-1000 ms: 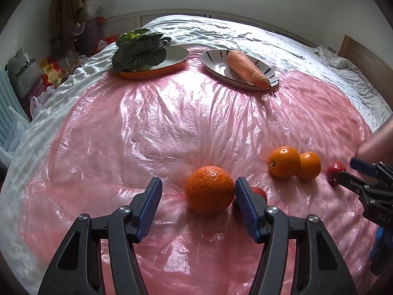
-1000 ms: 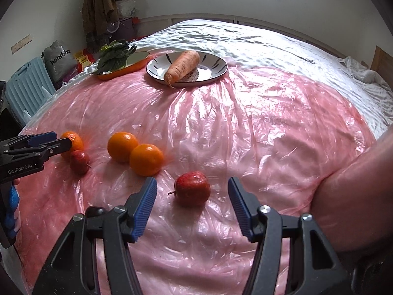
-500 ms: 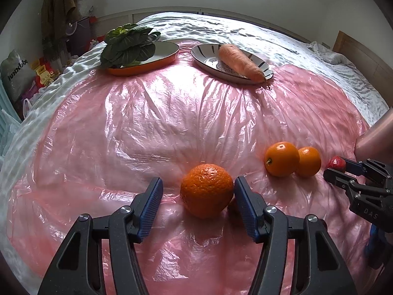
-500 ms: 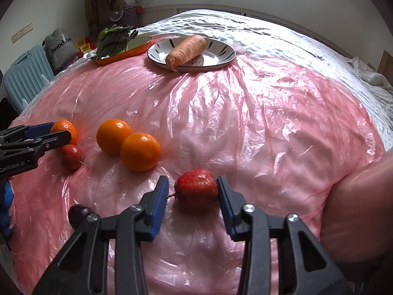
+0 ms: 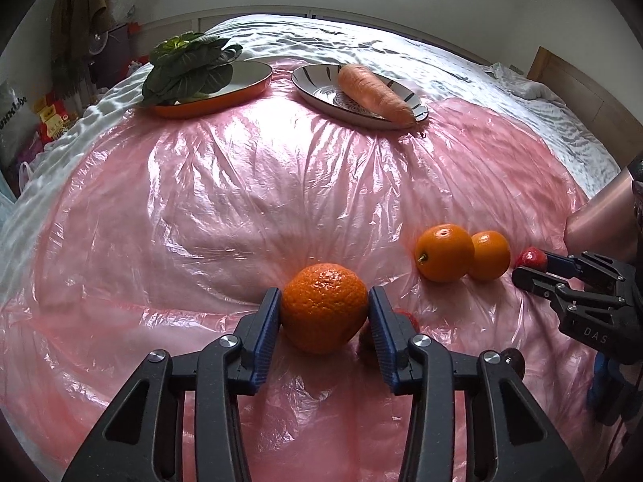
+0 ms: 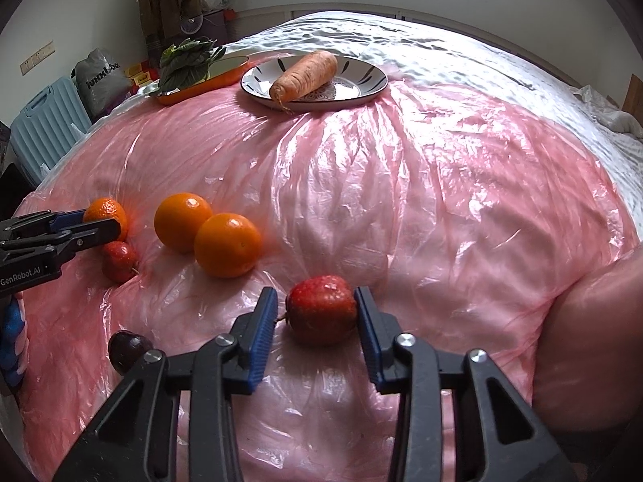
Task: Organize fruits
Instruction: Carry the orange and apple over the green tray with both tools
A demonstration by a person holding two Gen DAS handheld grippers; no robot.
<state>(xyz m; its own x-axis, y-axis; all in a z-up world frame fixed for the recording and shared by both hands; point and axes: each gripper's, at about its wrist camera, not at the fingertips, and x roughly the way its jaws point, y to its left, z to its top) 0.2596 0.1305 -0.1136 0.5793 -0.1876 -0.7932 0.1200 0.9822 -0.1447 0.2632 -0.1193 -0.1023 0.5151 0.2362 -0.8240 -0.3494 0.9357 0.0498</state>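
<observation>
My left gripper (image 5: 324,313) is shut on a bumpy tangerine (image 5: 324,307) that rests on the pink plastic sheet (image 5: 241,201). A small red fruit (image 5: 408,317) lies half hidden behind its right finger. My right gripper (image 6: 316,313) is shut on a red fruit (image 6: 321,309) with a short stem. Two smooth oranges (image 6: 205,231) touch each other between the two grippers; they also show in the left wrist view (image 5: 462,251). The left gripper with the tangerine (image 6: 106,215) and the other red fruit (image 6: 118,261) show at the left of the right wrist view.
An orange dish (image 5: 241,90) holding leafy greens (image 5: 189,66) and a striped plate (image 5: 321,92) holding a carrot (image 5: 373,94) stand at the far side. A dark plum (image 6: 128,349) lies by my right gripper's left finger. Luggage and bags stand off the bed's left edge.
Both grippers have moved forward and closed: the left on the tangerine, the right on the red fruit. The other fruits have not moved.
</observation>
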